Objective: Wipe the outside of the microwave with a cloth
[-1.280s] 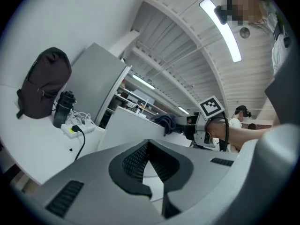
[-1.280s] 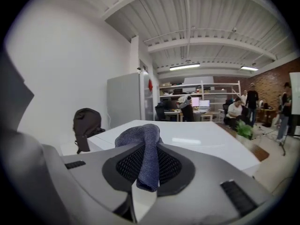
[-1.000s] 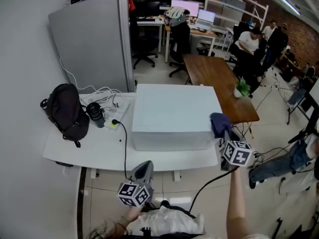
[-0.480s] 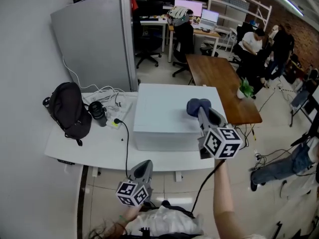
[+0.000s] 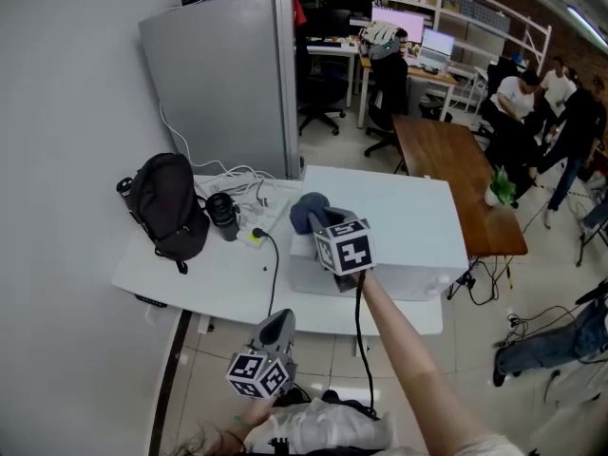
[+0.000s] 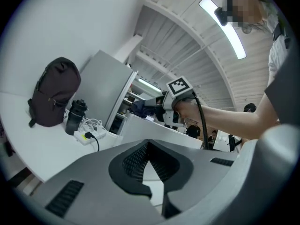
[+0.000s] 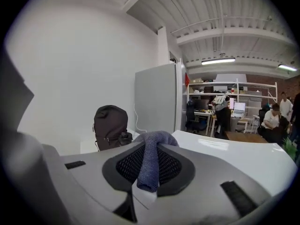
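The microwave (image 5: 399,221) is a white box on the white table (image 5: 190,278). My right gripper (image 5: 313,218) is shut on a dark blue cloth (image 5: 306,212) and holds it at the top front left corner of the microwave. In the right gripper view the cloth (image 7: 151,163) hangs folded between the jaws, with the microwave's top (image 7: 234,153) stretching away to the right. My left gripper (image 5: 276,323) is held low, in front of the table's near edge, shut with nothing in it. It points up toward the microwave (image 6: 145,128).
A black backpack (image 5: 169,202), a black bottle (image 5: 223,215) and a power strip with cables (image 5: 249,236) lie on the table left of the microwave. A grey partition (image 5: 223,84) stands behind. A wooden table (image 5: 451,169) and several people are at the back right.
My right gripper has carried the cloth leftward across the microwave's top, from the front right corner to the front left corner. The left gripper has stayed low in front.
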`<state>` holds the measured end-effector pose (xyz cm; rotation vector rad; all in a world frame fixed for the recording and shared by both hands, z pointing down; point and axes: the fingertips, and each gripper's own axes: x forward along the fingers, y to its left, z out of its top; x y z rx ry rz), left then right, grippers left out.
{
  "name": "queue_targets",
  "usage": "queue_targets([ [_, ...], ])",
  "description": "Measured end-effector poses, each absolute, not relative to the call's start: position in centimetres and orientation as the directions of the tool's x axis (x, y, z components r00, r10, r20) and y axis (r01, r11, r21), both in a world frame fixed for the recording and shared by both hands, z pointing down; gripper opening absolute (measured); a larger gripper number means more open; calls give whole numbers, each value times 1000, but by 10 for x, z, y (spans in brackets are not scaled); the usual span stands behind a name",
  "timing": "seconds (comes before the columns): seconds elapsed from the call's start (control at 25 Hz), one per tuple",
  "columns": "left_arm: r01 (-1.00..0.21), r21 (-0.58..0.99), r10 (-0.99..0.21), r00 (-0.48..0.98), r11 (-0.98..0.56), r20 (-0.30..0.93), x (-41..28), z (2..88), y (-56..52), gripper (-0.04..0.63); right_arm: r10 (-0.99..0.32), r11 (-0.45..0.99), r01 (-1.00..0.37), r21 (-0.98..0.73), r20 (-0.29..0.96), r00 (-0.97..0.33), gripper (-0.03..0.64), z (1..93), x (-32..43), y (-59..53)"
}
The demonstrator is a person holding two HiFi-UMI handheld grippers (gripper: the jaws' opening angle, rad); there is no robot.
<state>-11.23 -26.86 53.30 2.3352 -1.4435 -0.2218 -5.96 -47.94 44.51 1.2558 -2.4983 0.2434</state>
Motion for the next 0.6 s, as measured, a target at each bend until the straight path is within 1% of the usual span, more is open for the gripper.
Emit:
queue_targets([
  [0.12, -831, 409, -894, 441, -377, 72, -121, 535, -271, -9, -768, 549, -835, -24, 379, -516, 74, 447, -22, -486],
  [0.2, -827, 415, -892, 446, -379, 74, -120, 536, -274, -10, -795, 499, -866, -12, 392, -463, 74, 448, 18, -491],
  [0.44, -786, 416, -845, 530, -458, 70, -86, 536, -282, -9, -877, 248, -968, 25, 430, -214, 74, 457, 183, -482],
  [0.6, -749, 419, -803, 592, -514, 73, -60, 540, -282, -10, -884, 65, -997, 45, 467, -36, 74, 470, 288, -457],
])
